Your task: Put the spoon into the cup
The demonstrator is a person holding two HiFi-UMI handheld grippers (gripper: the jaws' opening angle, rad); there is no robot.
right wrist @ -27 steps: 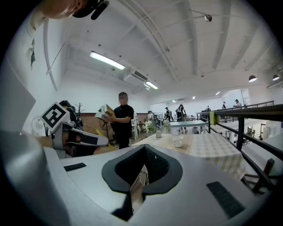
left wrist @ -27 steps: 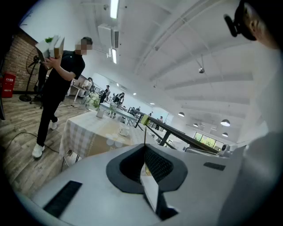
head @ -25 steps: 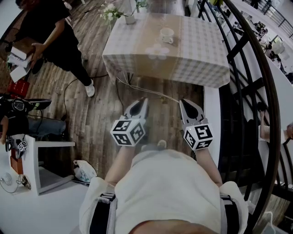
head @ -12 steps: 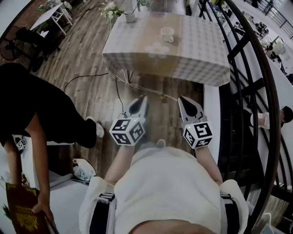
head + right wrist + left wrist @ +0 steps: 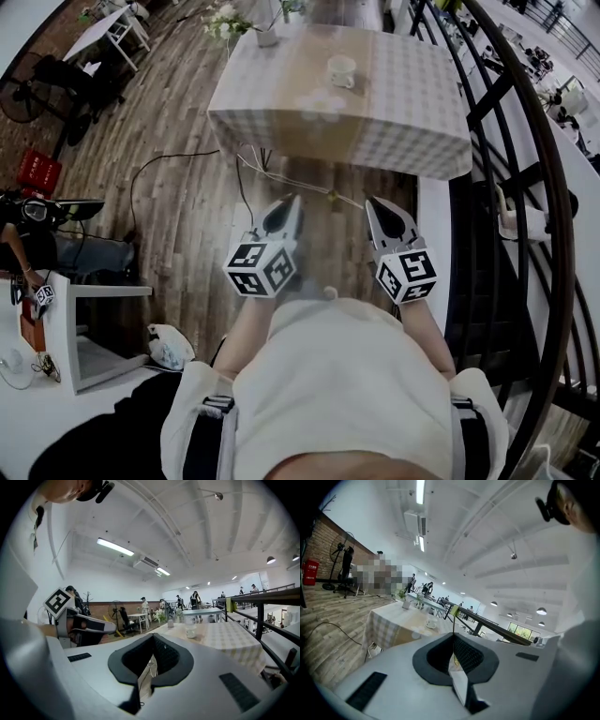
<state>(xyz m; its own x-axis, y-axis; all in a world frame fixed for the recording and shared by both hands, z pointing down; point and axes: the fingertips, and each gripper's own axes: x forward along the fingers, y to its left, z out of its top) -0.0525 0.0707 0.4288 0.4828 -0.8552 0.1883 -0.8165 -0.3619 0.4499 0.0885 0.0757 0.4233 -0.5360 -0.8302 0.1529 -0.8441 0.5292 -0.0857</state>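
Left tongs [image 5: 291, 203] with jaws together, nothing between them. Right tongs [image 5: 373, 203] likewise with jaws together and empty. Both are held side by side and near level over the floor, in front of the person's pale shirt [image 5: 337, 384]. Each carries a cube with square black-and-white markers, left [image 5: 261, 270] and right [image 5: 408, 277].

Cup [image 5: 342, 70]: pale, rounded, upright toward the far side of the table [image 5: 412, 122], well apart from both tongs. Its contents cannot be made out from this distance. The spoon cannot be picked out in any view.

A vase of white flowers [image 5: 265, 36] stands near the table's far left corner. The table is covered by a pale checked cloth that hangs over its edges.

Floor [image 5: 187, 206]: dark wooden planks, with a thin cable [image 5: 169, 157] trailing from under the table.

Right of the table runs a black metal railing [image 5: 497, 187] of curved bars. At the left stand a white side unit [image 5: 75, 328], a red crate [image 5: 36, 169] and a pedestal fan [image 5: 19, 98].

The room is open and high, with white ceiling beams, strip lights and a brick wall.
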